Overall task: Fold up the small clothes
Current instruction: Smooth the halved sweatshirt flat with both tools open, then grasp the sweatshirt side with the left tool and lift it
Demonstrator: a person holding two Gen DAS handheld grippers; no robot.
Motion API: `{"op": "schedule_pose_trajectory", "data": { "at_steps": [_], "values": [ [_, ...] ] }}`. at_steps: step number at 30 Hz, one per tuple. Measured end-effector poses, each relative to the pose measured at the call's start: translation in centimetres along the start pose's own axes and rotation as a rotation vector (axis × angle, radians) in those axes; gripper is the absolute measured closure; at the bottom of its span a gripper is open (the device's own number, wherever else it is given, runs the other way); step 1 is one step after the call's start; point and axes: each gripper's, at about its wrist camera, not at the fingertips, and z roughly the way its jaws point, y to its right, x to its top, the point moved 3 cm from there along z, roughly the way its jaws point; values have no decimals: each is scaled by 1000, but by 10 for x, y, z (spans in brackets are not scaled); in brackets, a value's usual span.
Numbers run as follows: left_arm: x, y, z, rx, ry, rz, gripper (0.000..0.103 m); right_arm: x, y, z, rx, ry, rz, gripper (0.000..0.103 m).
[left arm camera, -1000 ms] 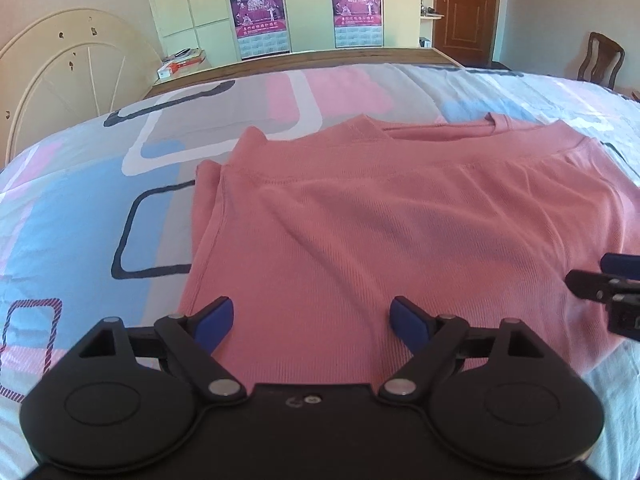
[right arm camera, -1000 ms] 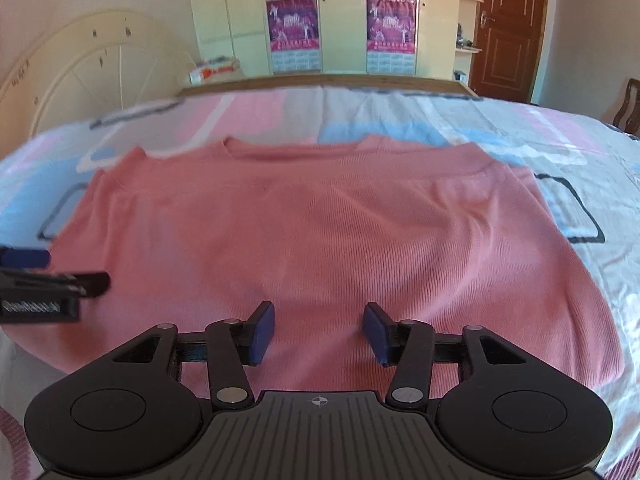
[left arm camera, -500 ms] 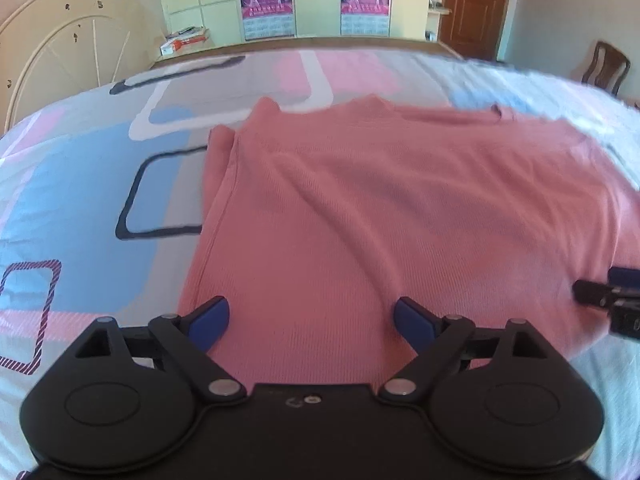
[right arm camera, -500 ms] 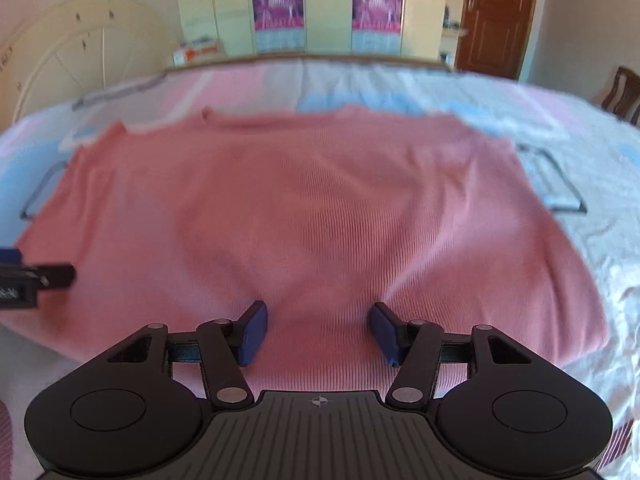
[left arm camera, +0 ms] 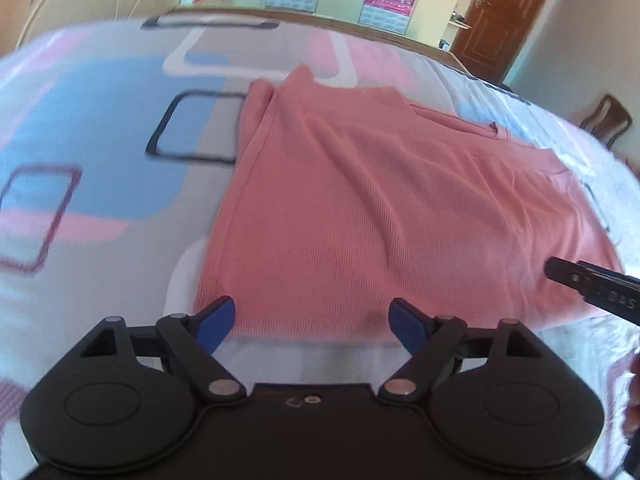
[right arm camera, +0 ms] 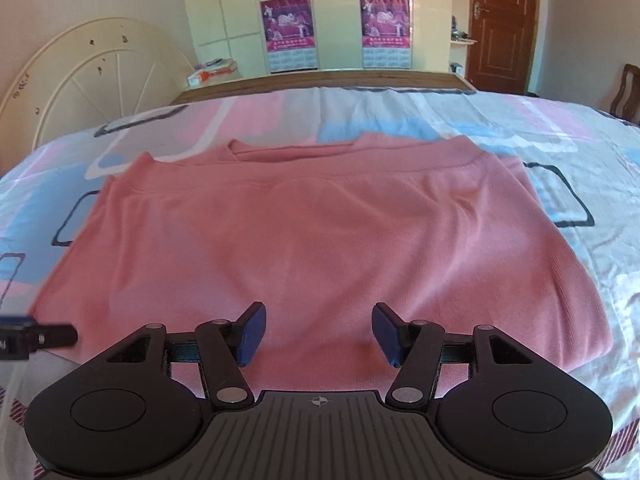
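Nearest the left wrist camera, the left gripper [left arm camera: 312,322] hangs over the near left corner of a pink knit top [left arm camera: 400,216], its blue pads [left arm camera: 216,322] spread wide; the jaws are closing, yet the pads grip nothing, the hem merely lying below the gap between them with white sheet showing just under it. In the right wrist view the right gripper [right arm camera: 318,334] stands over the near hem of the same pink knit top [right arm camera: 320,232], jaws parted about halfway and released, the pads [right arm camera: 252,332] apart from each other with cloth beneath but not pinched. Each tool shows at the edge of the other's view: the right gripper's black tip [left arm camera: 592,288] at the right edge, the left gripper's tip [right arm camera: 36,338] at the left. The top lies flat on a bed [right arm camera: 520,120] covered by a patterned sheet in pink, blue, grey and white with dark outlined squares; the garment appears folded over on itself, a ribbed band running across near its far side and the neckline [right arm camera: 292,150] showing beyond it. Behind the bed stand a wooden rail [right arm camera: 320,80], a cream arched headboard [right arm camera: 96,80], cupboards carrying two purple posters [right arm camera: 288,24], a brown door [right arm camera: 500,24] and a wooden chair [right arm camera: 628,92].
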Motion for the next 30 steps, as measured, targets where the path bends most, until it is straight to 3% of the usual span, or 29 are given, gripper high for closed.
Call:
{"op": "schedule_pose_trajectory", "data": {
  "at_steps": [7,12,17,21,30],
  "values": [
    [-17,-10,6,-52,-74,-109,25,-1,-15,3,27,-1,-15,44],
    [-16,-7,11,-72,-58,-136,15,-3,-20,7,11,8,-31,44],
    [-17,-8,11,-125,-35,-201,14,2,-18,15,2,20,-4,44],
    [-14,-9,15,-159,-18,-247,13,-9,-15,32,-19,-65,-28,44],
    [4,-15,34,-244,76,-375,12,9,-18,24,15,1,-6,44]
  ]
}}
